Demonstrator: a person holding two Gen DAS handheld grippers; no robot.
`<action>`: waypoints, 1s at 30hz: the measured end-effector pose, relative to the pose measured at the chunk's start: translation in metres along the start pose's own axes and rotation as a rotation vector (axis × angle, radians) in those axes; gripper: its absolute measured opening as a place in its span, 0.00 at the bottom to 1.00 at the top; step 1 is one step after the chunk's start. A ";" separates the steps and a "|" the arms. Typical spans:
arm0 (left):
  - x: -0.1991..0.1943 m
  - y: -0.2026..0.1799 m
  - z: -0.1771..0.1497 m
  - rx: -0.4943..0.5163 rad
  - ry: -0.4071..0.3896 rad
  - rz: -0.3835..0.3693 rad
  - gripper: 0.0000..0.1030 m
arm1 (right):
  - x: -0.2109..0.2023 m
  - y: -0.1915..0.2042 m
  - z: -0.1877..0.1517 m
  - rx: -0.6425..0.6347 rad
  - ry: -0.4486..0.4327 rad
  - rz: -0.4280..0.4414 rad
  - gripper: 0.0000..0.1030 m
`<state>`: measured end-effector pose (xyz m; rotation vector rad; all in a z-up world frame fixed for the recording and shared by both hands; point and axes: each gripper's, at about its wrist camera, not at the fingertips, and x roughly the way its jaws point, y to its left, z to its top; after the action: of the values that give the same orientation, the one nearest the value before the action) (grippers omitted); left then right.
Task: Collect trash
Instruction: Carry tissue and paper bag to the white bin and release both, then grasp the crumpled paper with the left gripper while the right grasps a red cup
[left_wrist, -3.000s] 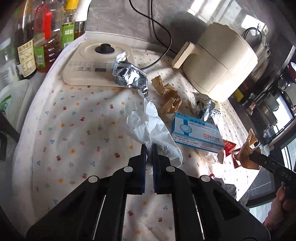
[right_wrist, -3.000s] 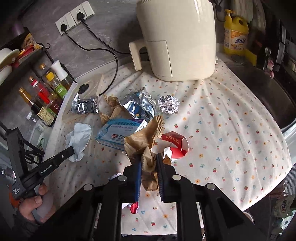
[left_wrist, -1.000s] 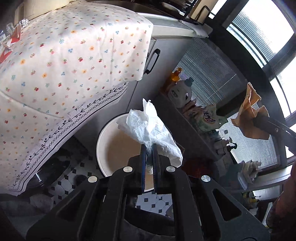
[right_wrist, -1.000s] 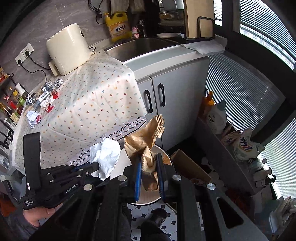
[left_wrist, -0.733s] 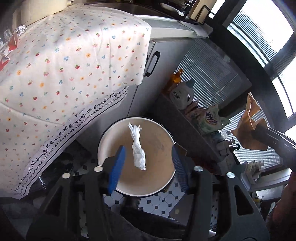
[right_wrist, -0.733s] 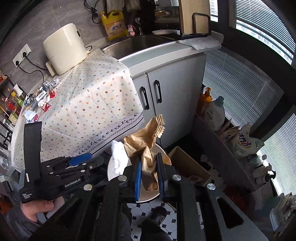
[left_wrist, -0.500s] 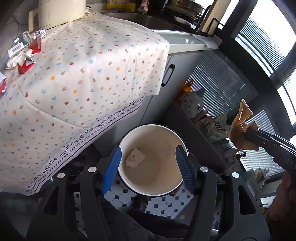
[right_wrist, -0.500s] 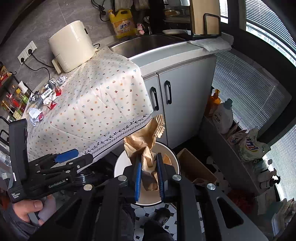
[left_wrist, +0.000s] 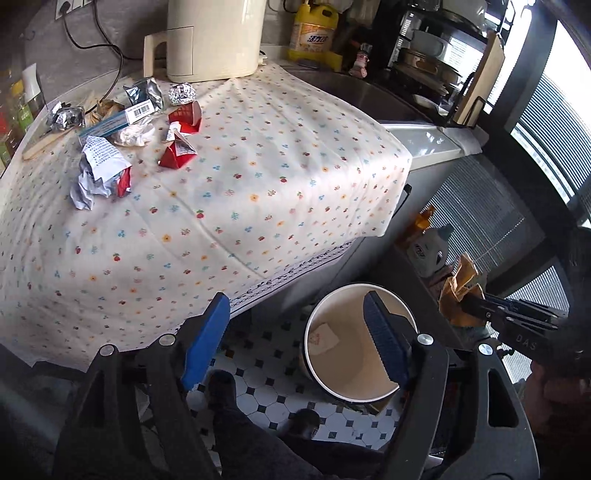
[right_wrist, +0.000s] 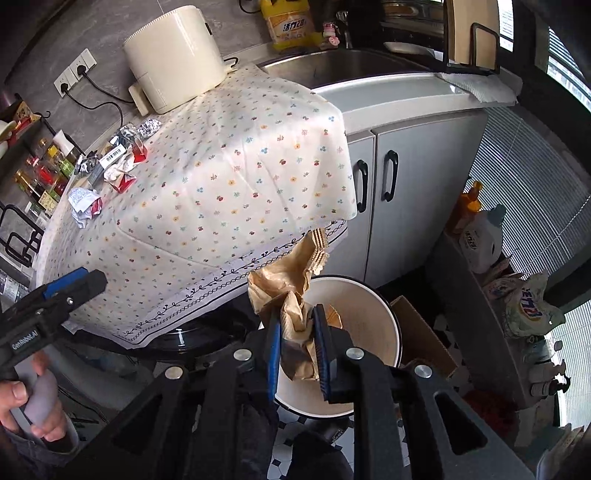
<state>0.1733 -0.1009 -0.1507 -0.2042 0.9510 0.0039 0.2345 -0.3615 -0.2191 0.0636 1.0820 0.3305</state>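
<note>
White tissue (left_wrist: 325, 338) now lies in the bin (left_wrist: 352, 394), dropped from the left gripper (left_wrist: 295, 332) whose fingers have sprung apart, while the right gripper (right_wrist: 298, 345) stays clamped on brown paper (right_wrist: 295, 291) over the rim, more trash (left_wrist: 99, 173) at ten o'clock on the table (left_wrist: 229, 177).

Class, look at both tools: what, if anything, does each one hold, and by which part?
The right tool clamps the crumpled brown paper near its lower end, above the bin. The left tool is open and holds nothing.
</note>
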 end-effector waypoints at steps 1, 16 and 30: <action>-0.002 0.004 0.001 -0.006 -0.001 0.007 0.73 | 0.005 -0.001 -0.001 0.007 0.020 0.000 0.22; -0.025 0.048 0.018 -0.068 -0.039 0.061 0.73 | 0.010 0.001 0.031 0.064 0.008 -0.017 0.43; -0.065 0.138 0.056 -0.178 -0.182 0.106 0.83 | -0.017 0.116 0.103 -0.062 -0.144 0.032 0.75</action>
<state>0.1676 0.0503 -0.0904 -0.3121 0.7785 0.2016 0.2899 -0.2450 -0.1312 0.0487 0.9279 0.3821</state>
